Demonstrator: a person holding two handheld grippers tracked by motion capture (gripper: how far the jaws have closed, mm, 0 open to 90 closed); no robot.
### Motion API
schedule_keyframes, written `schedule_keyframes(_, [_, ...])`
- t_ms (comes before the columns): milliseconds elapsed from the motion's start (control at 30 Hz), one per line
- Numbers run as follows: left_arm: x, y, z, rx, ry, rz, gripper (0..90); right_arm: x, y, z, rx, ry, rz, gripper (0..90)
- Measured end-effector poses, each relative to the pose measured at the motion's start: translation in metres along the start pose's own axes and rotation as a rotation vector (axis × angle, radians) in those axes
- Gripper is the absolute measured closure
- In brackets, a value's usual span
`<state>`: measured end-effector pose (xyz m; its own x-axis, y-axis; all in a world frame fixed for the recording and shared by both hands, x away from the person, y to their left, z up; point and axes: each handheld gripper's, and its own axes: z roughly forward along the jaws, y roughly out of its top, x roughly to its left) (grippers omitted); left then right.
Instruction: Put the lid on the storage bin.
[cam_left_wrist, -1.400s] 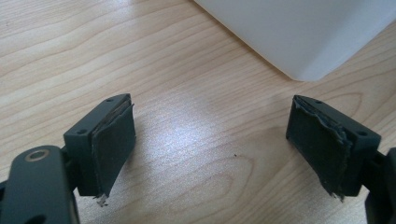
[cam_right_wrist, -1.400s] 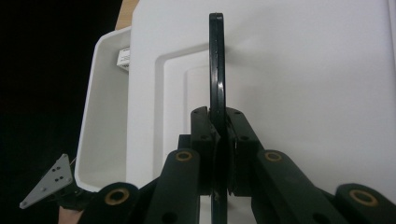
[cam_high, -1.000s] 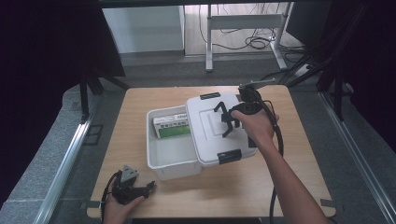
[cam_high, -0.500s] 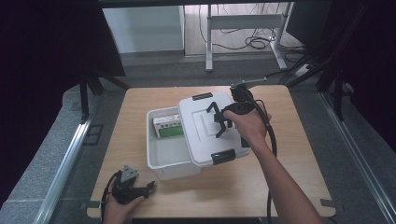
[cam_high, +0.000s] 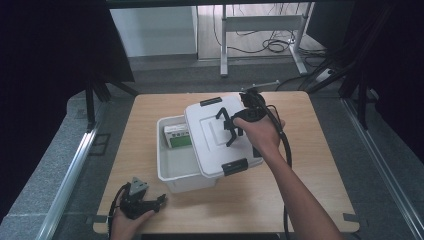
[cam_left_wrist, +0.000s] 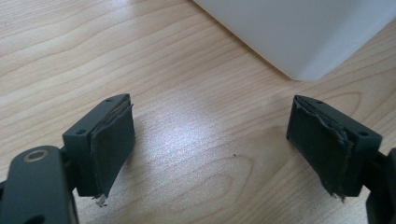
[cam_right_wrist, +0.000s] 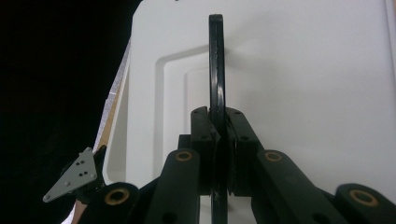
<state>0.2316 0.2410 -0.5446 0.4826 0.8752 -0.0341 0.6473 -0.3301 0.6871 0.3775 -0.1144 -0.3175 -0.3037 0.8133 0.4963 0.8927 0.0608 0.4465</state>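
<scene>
A white lid (cam_high: 212, 142) with a black handle (cam_right_wrist: 215, 60) hangs tilted over a white plastic box (cam_high: 172, 170) in the middle of the table. My right gripper (cam_high: 227, 127) is shut on that handle, its pads (cam_right_wrist: 204, 126) pressed on either side of the thin black bar. The lid (cam_right_wrist: 303, 93) covers the right part of the box. Inside the box's uncovered left part lies a green and white packet (cam_high: 177, 136). My left gripper (cam_high: 150, 202) rests open at the table's front left, its jaws wide apart over bare wood (cam_left_wrist: 210, 149).
The wooden table (cam_high: 310, 165) has free room right of and in front of the box. Black latches (cam_high: 235, 166) sit on the lid's near and far edges. A box corner (cam_left_wrist: 299, 32) lies just beyond my left gripper. Desk legs and cables stand on the floor behind.
The right gripper has carried the lid leftward, so it covers more of the box. The left gripper has not moved.
</scene>
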Motion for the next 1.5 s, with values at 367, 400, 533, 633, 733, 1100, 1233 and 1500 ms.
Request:
schedule_keyframes(367, [0.0,0.0,0.0,0.0,0.0,0.0,15.1,0.01,-0.001,0.004,0.004,-0.002,-0.026,83.6])
schedule_keyframes(400, [0.0,0.0,0.0,0.0,0.0,0.0,15.1,0.011,-0.001,0.005,0.007,-0.002,-0.025,83.6])
schedule_keyframes(533, [0.0,0.0,0.0,0.0,0.0,0.0,15.1,0.013,-0.001,0.007,0.008,0.001,-0.026,83.6])
schedule_keyframes(633, [0.0,0.0,0.0,0.0,0.0,0.0,15.1,0.014,0.001,0.006,0.003,0.004,-0.024,83.7])
schedule_keyframes(733, [0.0,0.0,0.0,0.0,0.0,0.0,15.1,0.016,0.005,0.004,0.001,0.008,-0.016,83.8])
schedule_keyframes(1100, [0.0,0.0,0.0,-0.002,0.001,0.0,15.1,0.028,0.005,0.008,0.014,0.039,-0.013,84.3])
schedule_keyframes(1233, [0.0,0.0,0.0,-0.001,0.001,0.0,15.1,0.032,0.005,0.01,0.023,0.048,-0.015,84.3])
schedule_keyframes(1500, [0.0,0.0,0.0,-0.001,0.001,0.0,15.1,0.041,0.007,0.017,0.035,0.039,-0.014,84.3])
